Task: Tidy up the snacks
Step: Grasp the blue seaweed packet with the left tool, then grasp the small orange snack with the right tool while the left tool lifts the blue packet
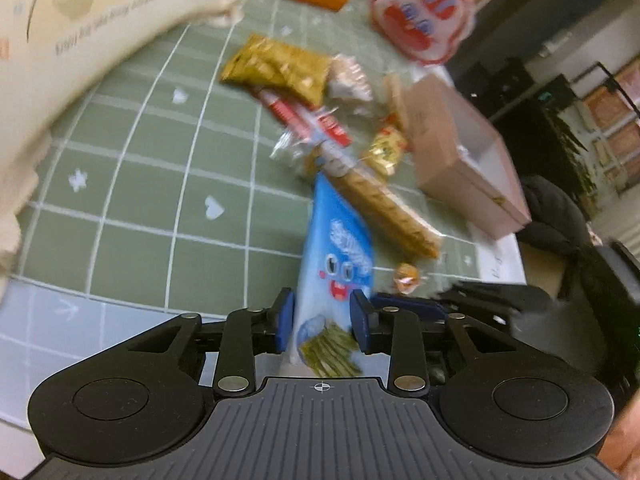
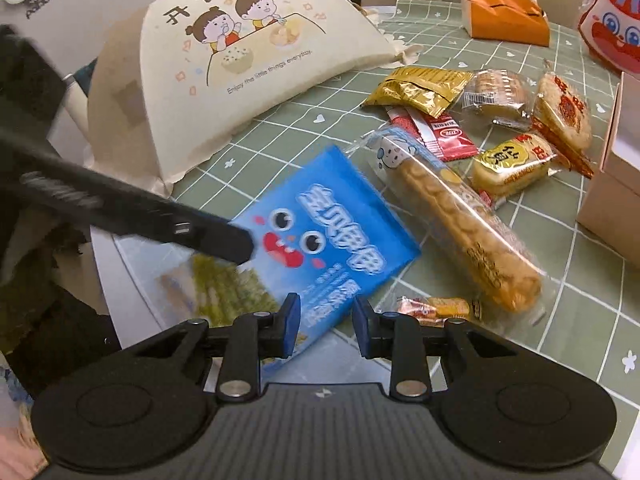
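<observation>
Early going, I judge. My left hand-held gripper (image 1: 324, 318) is clamped on the blue snack bag (image 1: 336, 264), at the surface's (image 2: 560, 304) near edge. Right hand-held gripper (image 2: 326, 326) is released, empty. Remaining snacks (image 2: 480, 128) unsorted beside the pink box (image 1: 460, 152).

Even, soft indoor light; shadows are faint. The left wrist view is motion-blurred across the snack pile (image 1: 320, 120), while the fingers (image 1: 285, 320) stay sharp. Fisheye distortion bends the table (image 2: 580, 288) grid lines; the foil packets show mild glare.
</observation>
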The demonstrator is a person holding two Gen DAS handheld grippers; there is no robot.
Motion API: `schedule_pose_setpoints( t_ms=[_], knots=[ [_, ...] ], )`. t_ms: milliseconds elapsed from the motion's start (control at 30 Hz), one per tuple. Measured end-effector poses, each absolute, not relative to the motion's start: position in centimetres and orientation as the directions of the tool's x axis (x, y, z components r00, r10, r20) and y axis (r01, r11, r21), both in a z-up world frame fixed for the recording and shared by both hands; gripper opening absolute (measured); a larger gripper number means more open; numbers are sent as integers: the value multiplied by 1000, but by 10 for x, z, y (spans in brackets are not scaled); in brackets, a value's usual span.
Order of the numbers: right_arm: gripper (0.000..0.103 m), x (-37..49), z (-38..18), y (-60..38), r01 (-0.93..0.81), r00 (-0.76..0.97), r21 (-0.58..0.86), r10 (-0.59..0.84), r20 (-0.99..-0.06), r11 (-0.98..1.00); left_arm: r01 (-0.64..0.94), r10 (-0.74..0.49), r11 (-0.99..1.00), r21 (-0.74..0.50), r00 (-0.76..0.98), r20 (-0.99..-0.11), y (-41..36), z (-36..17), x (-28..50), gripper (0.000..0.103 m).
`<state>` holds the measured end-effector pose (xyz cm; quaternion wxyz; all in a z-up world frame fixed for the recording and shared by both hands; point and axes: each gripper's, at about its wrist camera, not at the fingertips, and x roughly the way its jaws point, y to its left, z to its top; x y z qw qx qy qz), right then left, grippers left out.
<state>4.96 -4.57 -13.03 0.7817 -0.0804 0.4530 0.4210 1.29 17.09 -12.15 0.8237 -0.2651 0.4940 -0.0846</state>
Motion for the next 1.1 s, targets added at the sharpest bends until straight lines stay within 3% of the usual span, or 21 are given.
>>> schedule_pose_setpoints(
  t_ms=[233,433,733,867,1100],
  knots=[
    [30,39,-132,-55,-747,253,235,594,-763,621,-129,-467,790,-600,507,-725,162,-127,26,27],
    [30,38,-133,-62,-732,264,232,581,-770,641,-104,-464,805,-584,503,-729,154,-119,24,20],
    [31,29,-136,-47,-763,296,157,555,-777,627,-176,-303,876,-449,524,-796,166,-103,3,20],
    [43,24,-137,-41,-783,299,131,553,-777,608,-209,-287,867,-452,531,-797,175,-106,0,21],
    [53,15,-135,-37,-797,343,41,507,-791,603,-213,-297,865,-454,513,-806,173,-112,1,23]
  ],
)
